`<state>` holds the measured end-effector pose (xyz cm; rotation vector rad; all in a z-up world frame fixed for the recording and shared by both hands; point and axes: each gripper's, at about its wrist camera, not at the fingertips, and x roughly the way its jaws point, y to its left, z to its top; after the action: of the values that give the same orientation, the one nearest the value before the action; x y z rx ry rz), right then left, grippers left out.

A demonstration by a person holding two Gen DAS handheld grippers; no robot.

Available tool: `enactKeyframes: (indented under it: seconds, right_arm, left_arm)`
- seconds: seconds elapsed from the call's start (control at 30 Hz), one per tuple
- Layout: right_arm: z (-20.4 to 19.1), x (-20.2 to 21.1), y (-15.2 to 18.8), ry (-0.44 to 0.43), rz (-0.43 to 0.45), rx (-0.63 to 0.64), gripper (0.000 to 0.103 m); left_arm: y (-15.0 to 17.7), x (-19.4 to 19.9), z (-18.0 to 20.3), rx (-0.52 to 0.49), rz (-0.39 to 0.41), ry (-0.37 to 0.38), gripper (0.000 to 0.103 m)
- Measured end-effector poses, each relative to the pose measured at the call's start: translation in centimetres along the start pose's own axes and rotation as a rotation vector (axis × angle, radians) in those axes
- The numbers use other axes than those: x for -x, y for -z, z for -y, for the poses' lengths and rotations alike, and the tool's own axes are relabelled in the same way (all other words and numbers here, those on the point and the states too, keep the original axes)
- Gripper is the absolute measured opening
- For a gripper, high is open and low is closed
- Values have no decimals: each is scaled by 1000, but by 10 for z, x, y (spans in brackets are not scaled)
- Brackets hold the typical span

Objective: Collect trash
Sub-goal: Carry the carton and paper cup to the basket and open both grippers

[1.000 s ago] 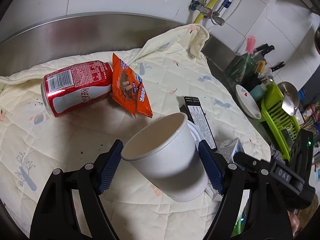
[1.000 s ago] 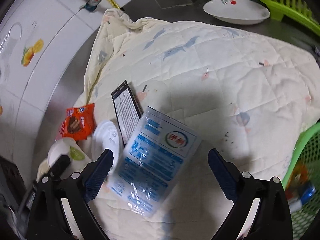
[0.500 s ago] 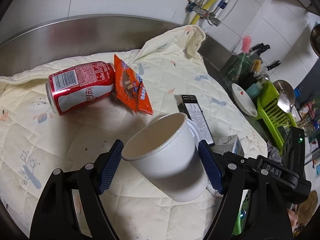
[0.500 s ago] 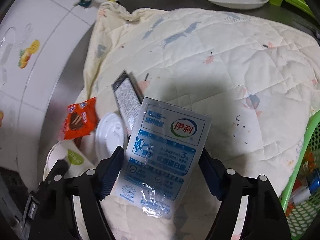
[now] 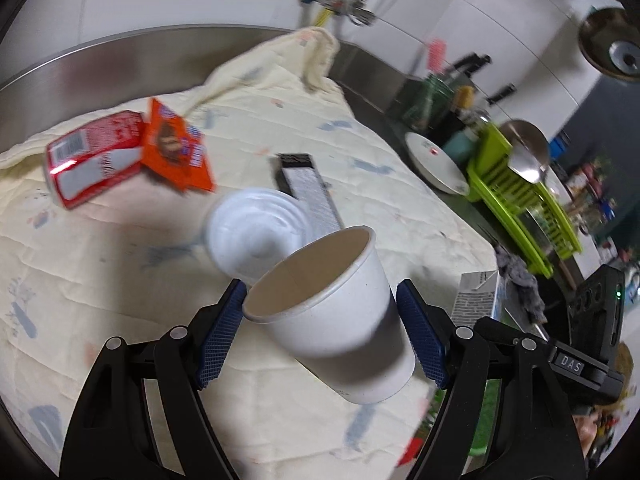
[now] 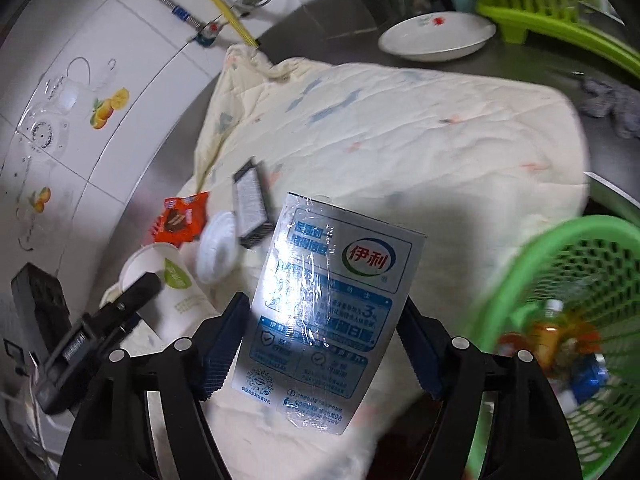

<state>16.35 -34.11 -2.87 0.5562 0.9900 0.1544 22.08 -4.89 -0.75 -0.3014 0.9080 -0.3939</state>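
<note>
Here, left claw (image 5: 320, 336) pinching tilted paper cup (image 5: 332, 316), right claw (image 6: 320, 344) pinching upright milk carton (image 6: 328, 316).

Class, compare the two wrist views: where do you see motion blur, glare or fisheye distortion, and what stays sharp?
Left wrist view: the paper cup in the left gripper is sharp, while the red can and orange wrapper smear; the steel counter edge bows. Right wrist view: glare washes the milk carton held by the right gripper; the green basket blurs.
</note>
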Motion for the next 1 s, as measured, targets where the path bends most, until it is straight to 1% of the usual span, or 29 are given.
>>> enactKeyframes:
  seconds: [0.13,0.2,0.23,0.33,0.43,0.53,0.63,0.77,0.9,1.0]
  right_arm:
    - [52,24,5,98,22,-15,71]
    - [74,30,10,134,21,-28,71]
    - [88,34,13,166,22,-35,71]
    - [117,38,21,230,17,-46,71]
    - [146,35,31,311,12,-52,71]
    - [170,32,39,324,8,-79,71]
    - [187,28,43,329,6,-95,71]
    - [197,27,47,354,15,-94,72]
    - [209,30,51,337,24,-117,78]
    - [211,35,52,333,34,-121,78]
  left_arm:
    - [10,-8,26,-27,-27,44,75]
    - [15,-14,42,-48,-42,66,75]
    - [18,-15,47,-57,-46,71,75]
    - [27,-21,69,-91,-62,93,75]
    - [37,-30,89,-119,-82,109,75]
    - [48,-41,110,-148,-108,123,75]
    - [56,-51,126,-173,-125,130,75]
    - [64,-62,146,-213,-136,130,75]
    - [72,-74,165,-252,-153,136,75]
    - [80,-84,177,-278,-170,141,75]
